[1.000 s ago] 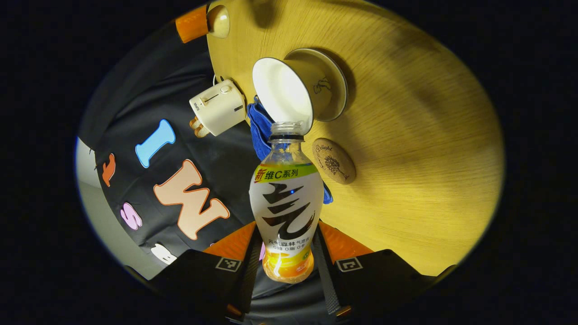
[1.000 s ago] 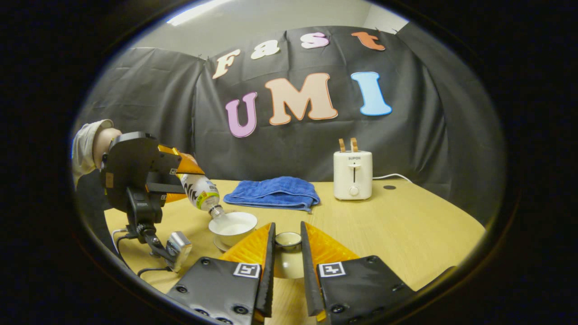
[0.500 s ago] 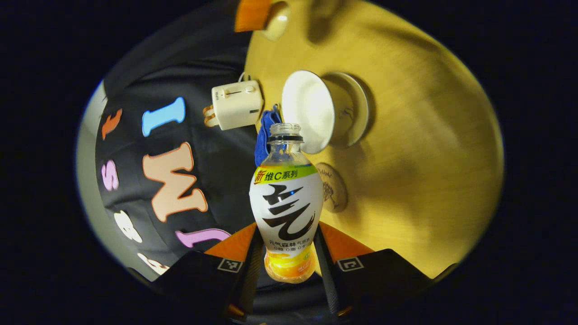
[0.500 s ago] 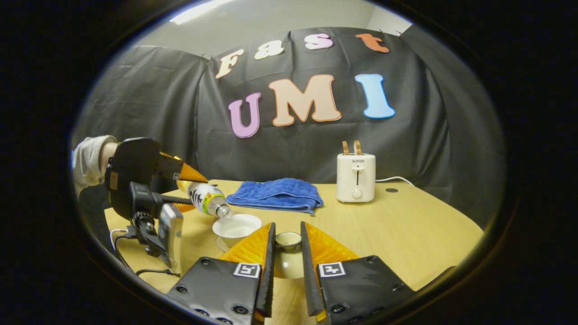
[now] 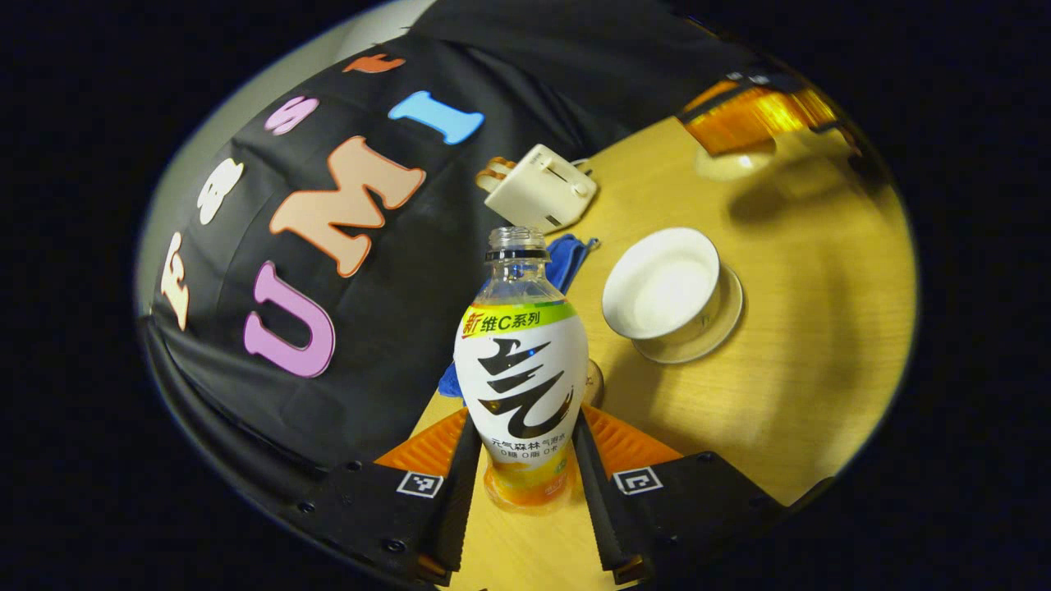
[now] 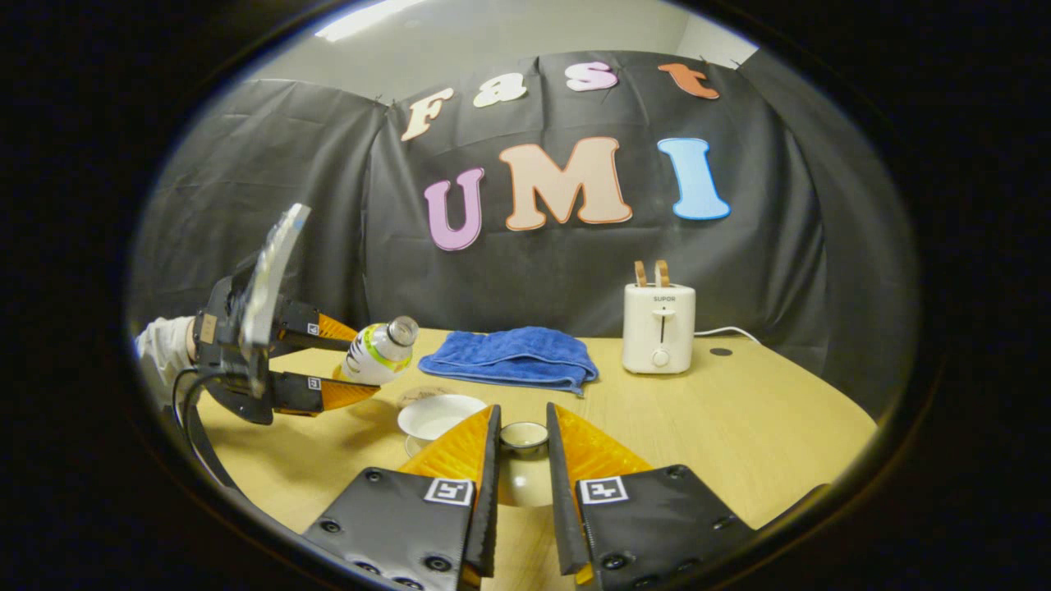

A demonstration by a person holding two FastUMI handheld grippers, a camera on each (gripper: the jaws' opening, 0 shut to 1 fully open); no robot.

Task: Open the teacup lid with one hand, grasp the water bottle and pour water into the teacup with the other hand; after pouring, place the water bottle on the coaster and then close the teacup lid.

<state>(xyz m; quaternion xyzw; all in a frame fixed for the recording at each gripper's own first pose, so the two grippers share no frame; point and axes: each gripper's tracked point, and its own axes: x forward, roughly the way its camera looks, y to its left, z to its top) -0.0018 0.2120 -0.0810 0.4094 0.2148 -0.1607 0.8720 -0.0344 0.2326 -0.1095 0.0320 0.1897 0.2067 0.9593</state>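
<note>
My left gripper is shut on the uncapped water bottle, which has a white label and orange liquid low in it. In the right gripper view the bottle lies tilted in the left gripper, mouth to the right and a little up, left of and above the teacup. The white teacup stands open on its saucer, right of the bottle. A cork coaster peeks out behind the bottle; the coaster lies just behind the cup. My right gripper is shut on the teacup lid, held above the table.
A white toaster stands at the back right of the wooden table, its cable running behind it. A folded blue towel lies behind the cup. A sleeved hand holds the left gripper. The right gripper with the lid hangs beyond the cup.
The left gripper has swung the bottle back from the cup: its mouth has left the rim and risen. It has moved left. The right gripper with the lid has stayed put.
</note>
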